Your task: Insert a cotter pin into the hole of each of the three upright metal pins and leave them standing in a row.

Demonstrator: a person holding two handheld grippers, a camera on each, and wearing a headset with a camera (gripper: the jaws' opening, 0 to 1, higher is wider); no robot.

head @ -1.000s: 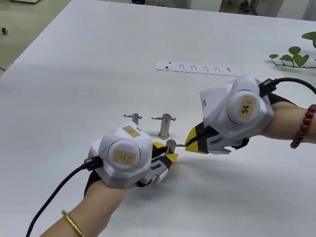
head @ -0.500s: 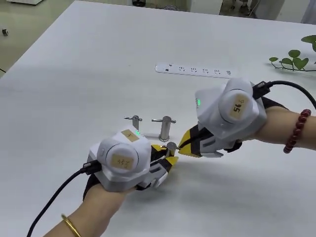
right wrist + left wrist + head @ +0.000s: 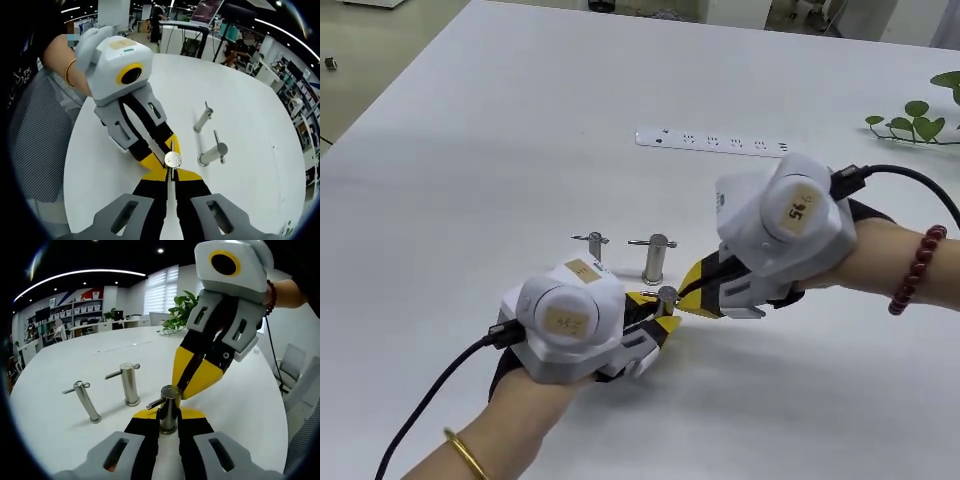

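Third metal pin (image 3: 170,396) stands upright on the white table (image 3: 520,150), nearest the person, clamped low between the left gripper (image 3: 169,416) jaws. Right gripper (image 3: 171,174) jaws are pressed together on a cotter pin (image 3: 154,402) running through the pin's hole, tip poking out the far side. Middle pin (image 3: 655,258) and end pin (image 3: 593,243) stand close behind, each with a cotter pin through its top.
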